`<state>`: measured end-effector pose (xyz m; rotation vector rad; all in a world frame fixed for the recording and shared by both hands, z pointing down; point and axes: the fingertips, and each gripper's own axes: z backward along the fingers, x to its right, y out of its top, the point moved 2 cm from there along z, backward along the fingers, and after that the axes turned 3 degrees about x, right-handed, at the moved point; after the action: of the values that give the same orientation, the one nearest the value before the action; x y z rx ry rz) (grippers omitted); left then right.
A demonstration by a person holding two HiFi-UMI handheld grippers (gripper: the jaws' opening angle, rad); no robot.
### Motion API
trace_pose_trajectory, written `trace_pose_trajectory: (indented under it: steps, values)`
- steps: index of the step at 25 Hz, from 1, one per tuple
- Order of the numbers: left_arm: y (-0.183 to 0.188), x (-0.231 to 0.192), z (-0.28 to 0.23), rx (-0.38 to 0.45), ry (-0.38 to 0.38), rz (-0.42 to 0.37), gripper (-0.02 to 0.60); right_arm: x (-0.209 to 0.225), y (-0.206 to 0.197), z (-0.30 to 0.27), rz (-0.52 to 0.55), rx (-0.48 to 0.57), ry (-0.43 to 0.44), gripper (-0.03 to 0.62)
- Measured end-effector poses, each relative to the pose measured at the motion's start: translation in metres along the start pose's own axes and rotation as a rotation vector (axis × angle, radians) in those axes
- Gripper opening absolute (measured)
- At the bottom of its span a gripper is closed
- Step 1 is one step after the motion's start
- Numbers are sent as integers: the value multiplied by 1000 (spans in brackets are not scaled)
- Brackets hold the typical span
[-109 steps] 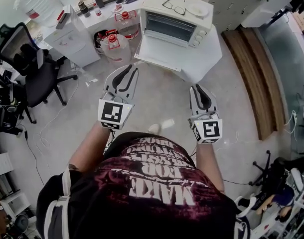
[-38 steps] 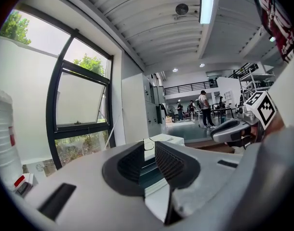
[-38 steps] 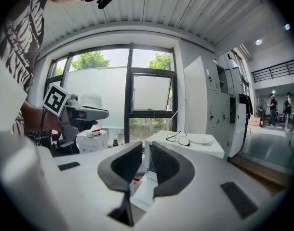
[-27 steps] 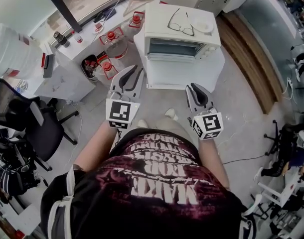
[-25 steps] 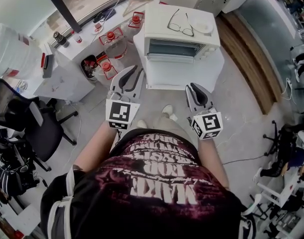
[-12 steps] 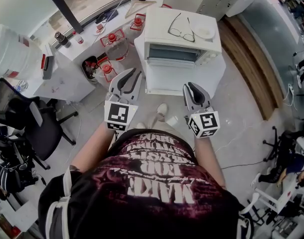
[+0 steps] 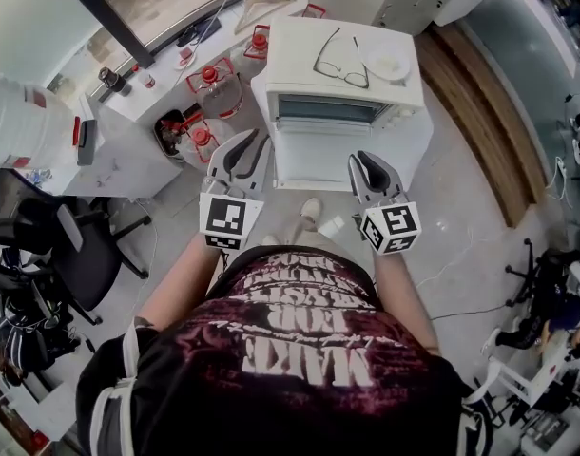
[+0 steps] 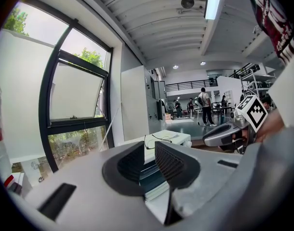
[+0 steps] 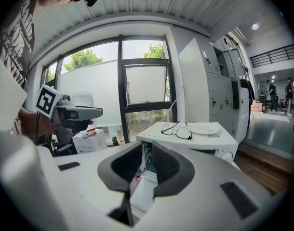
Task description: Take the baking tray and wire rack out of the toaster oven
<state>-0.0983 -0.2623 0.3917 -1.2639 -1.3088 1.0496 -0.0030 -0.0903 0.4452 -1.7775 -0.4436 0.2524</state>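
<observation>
Toaster oven [image 7: 342, 93] nearer than before, left gripper [image 7: 246, 141] and right gripper [image 7: 364, 161] approaching, both narrowly parted, empty.

My left gripper [image 7: 254, 138]: white moulded shell, both jaws lined with black ribbed pads [image 8: 173, 165]. A black slot [image 8: 58, 201] is recessed in the shell flank. My right gripper [image 7: 362, 161]: same build, same colours. Each carries a white cube with black square markers: left cube [image 7: 229, 221], right cube [image 7: 391, 229]. I wear a dark maroon T-shirt [image 7: 299, 369], short-sleeved, with pale block lettering across the front. Grey-and-white straps [image 7: 114, 388] run over my shoulders.
</observation>
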Motion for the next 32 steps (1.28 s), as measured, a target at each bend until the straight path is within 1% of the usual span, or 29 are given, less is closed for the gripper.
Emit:
trace_pose_trajectory:
  steps: [7,13,17,21,24,28,32]
  values:
    - [-4,-6,-27,-23,18,5,69,13,-5,-27,-55,-22,49,60]
    - [-3,-7,-54,-46,8,-21,69,30,-15,-43,-84,-52,78,60]
    - [-1,-4,-66,-44,2,-34,69,47,-28,-51,-124,-62,64,60]
    - [-10,-6,-73,-58,14,-14,69,59,-46,-65,-175,-80,58,60]
    - [-16,-7,-76,-69,25,-3,69,71,-56,-78,-237,-72,40,74]
    - [-20,-9,-79,-77,41,7,69,89,-70,-96,-348,-66,9,78]
    - [-26,-10,-78,-90,59,15,69,102,-85,-114,-430,-68,-15,81]
